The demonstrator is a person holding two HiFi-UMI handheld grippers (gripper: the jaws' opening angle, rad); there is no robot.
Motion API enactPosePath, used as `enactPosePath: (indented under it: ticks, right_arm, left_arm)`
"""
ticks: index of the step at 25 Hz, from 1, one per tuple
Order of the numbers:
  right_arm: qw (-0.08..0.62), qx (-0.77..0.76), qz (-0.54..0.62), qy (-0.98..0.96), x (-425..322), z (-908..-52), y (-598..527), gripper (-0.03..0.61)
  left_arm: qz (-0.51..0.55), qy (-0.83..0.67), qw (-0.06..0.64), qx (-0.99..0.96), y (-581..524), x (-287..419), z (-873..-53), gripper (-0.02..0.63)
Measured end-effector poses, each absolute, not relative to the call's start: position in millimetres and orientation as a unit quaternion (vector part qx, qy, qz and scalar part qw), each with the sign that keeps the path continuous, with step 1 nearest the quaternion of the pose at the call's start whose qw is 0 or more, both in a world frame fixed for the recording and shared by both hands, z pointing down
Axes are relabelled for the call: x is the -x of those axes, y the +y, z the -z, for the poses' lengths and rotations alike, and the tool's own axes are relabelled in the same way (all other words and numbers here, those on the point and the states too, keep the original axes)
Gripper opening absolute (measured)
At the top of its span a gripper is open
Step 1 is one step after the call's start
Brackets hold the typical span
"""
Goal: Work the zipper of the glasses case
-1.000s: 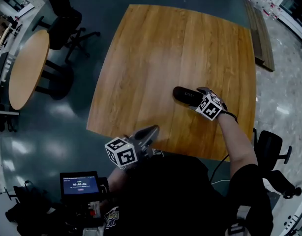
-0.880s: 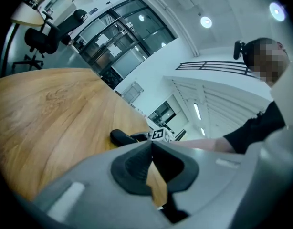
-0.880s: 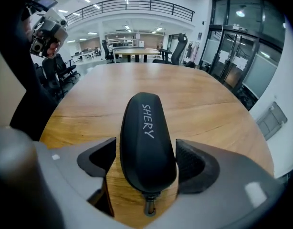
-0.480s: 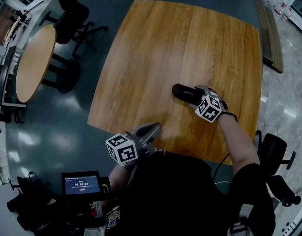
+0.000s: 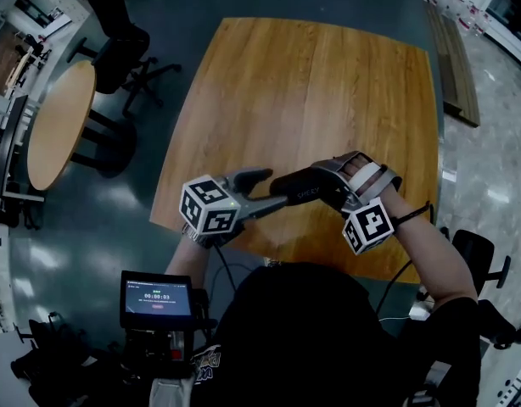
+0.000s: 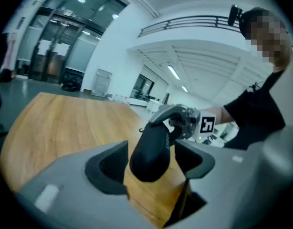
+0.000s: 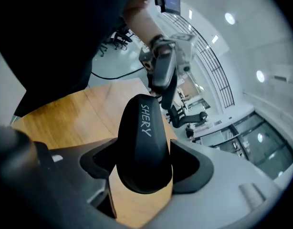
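Note:
A black oval glasses case [image 5: 301,190] with pale lettering hangs in the air above the front edge of the wooden table [image 5: 311,83]. My right gripper [image 5: 340,185] is shut on its right end, and the pads press both sides of the case [image 7: 144,142]. My left gripper [image 5: 265,192] faces it from the left. Its jaws are opening, with the case's other end [image 6: 153,147] between them and a gap showing beside the pads. In the left gripper view the right gripper [image 6: 180,120] clasps the far end. No zipper pull is clear in any view.
A round table [image 5: 57,121] and a black office chair [image 5: 116,49] stand on the dark floor at left. A small screen [image 5: 157,298] sits at the person's left side. Another chair [image 5: 468,257] stands at right, beyond the table's corner.
My right gripper has lifted the case off the table and brought it toward the person. My left gripper has risen from the table's front edge to the case's free end and its jaws have spread.

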State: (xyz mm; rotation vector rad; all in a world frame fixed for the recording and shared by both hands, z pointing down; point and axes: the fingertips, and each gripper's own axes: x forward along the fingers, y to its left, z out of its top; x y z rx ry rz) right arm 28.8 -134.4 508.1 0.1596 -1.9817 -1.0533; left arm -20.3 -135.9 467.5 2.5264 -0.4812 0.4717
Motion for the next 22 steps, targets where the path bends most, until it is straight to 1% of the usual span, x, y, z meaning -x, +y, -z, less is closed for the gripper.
enactPosePath:
  ticks: [4,8,12,13,15,16,18,19,20,22]
  right_arm:
    - [0.431,-0.039,0.486,-0.760,-19.0,-481.6,-108.1,0.330]
    - [0.438,-0.019,0.519,-0.734,-14.0,-474.3,-86.4,0.331]
    - [0.424,-0.028,0.471,-0.773,-26.0,-465.7,-76.7,0.334]
    - [0.419,-0.033,0.452,-0.787,-30.6,-460.3,-76.3,0.356]
    - [0.399,-0.060,0.396,-0.825,-42.1,-439.9,-80.4,0.370]
    - [0.385,-0.081,0.359,-0.846,-49.6,-426.6,-85.9,0.361]
    - [0.358,-0.121,0.283,-0.882,-65.6,-401.5,-100.9,0.318]
    - [0.341,-0.137,0.249,-0.896,-71.1,-390.5,-108.0,0.282]
    - [0.320,-0.152,0.219,-0.909,-73.2,-380.1,-114.1,0.228]
    - [0.275,-0.180,0.174,-0.928,-68.1,-364.6,-123.4,0.161]
  left_arm:
    - [-0.268,-0.048,0.220,-0.937,-108.4,-28.1,-471.6,0.344]
    - [-0.290,0.016,0.210,-0.934,-84.5,-41.0,-472.5,0.344]
    - [-0.256,0.007,0.215,-0.942,-85.4,-47.8,-465.5,0.311]
    - [-0.248,-0.007,0.216,-0.944,-89.8,-46.4,-464.1,0.308]
    - [-0.237,-0.034,0.205,-0.949,-97.9,-37.4,-459.0,0.307]
    - [-0.233,-0.045,0.191,-0.952,-101.0,-31.4,-454.6,0.307]
    - [-0.235,-0.073,0.131,-0.960,-108.8,-21.5,-445.9,0.307]
    - [-0.244,-0.091,0.084,-0.962,-113.7,-18.4,-444.1,0.307]
    - [-0.258,-0.109,0.030,-0.960,-118.2,-16.7,-443.0,0.307]
    - [-0.287,-0.140,-0.080,-0.944,-123.6,-16.3,-439.9,0.307]
